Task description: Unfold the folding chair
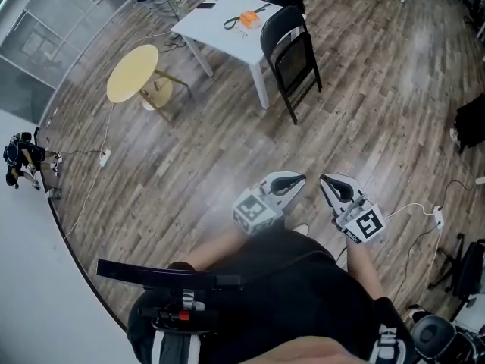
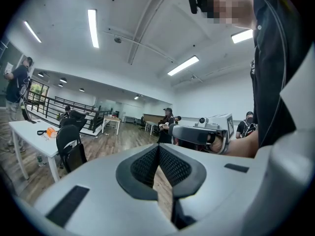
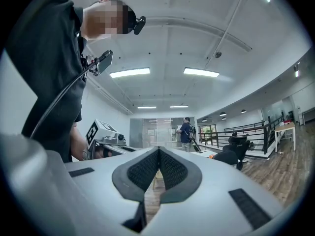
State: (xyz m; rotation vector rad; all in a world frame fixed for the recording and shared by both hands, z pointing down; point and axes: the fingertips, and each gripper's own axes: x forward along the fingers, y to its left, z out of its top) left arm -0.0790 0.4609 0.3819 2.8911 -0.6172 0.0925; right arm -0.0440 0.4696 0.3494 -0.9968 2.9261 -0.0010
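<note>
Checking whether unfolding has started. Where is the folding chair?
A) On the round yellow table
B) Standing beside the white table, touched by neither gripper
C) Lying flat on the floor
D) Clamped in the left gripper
B: the folding chair stands by the white table, far from the left gripper and right gripper, both shut and empty.

Bare wooden floor lies open on the near and right sides of the folding chair. Its far side stands close against the right end of the white table. A round yellow side table stands well apart, left of the white table.
</note>
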